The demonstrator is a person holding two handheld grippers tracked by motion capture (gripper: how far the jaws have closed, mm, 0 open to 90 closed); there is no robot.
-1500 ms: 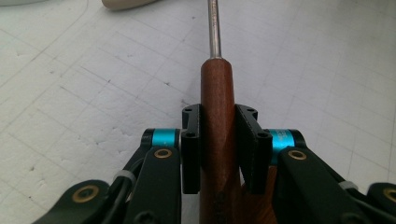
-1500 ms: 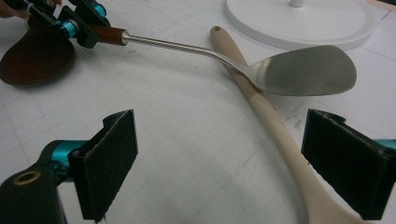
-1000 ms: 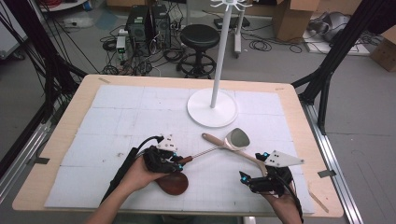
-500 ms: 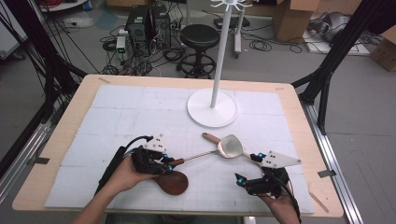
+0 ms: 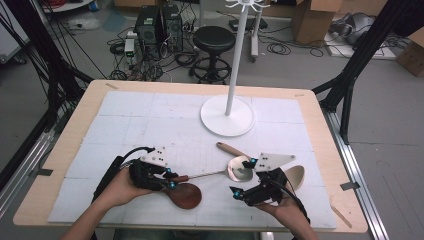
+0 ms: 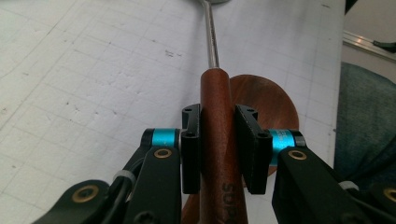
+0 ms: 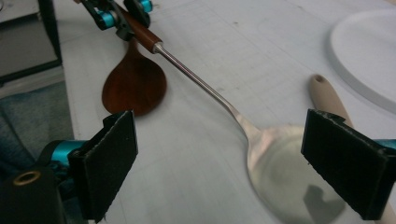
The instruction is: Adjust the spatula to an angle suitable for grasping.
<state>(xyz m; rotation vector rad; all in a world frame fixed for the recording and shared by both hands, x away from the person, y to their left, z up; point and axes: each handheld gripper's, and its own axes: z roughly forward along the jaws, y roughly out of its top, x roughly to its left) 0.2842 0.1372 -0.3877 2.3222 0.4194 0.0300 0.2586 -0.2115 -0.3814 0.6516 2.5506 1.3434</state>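
My left gripper (image 5: 170, 178) is shut on the reddish wooden handle (image 6: 217, 140) of a metal spoon. Its steel shaft (image 6: 211, 37) runs right to the shiny bowl (image 5: 239, 170). Under that handle a dark wooden spoon (image 5: 185, 195) lies flat on the mat. My right gripper (image 5: 243, 176) is open, its pads (image 7: 112, 163) standing wide on either side of the metal bowl (image 7: 289, 182) without touching it. A pale wooden spoon (image 5: 296, 176) lies behind the metal one, its handle (image 7: 327, 95) pointing toward the stand.
A white hook stand rises from a round base (image 5: 227, 116) at the back centre of the white gridded mat (image 5: 150, 120). The wooden table edge (image 5: 75, 145) frames the mat. A black stool (image 5: 214, 40) and cables sit on the floor beyond.
The left gripper has drawn the metal spoon left and toward the person. The right gripper has moved left, so its open jaws now flank the spoon's bowl.
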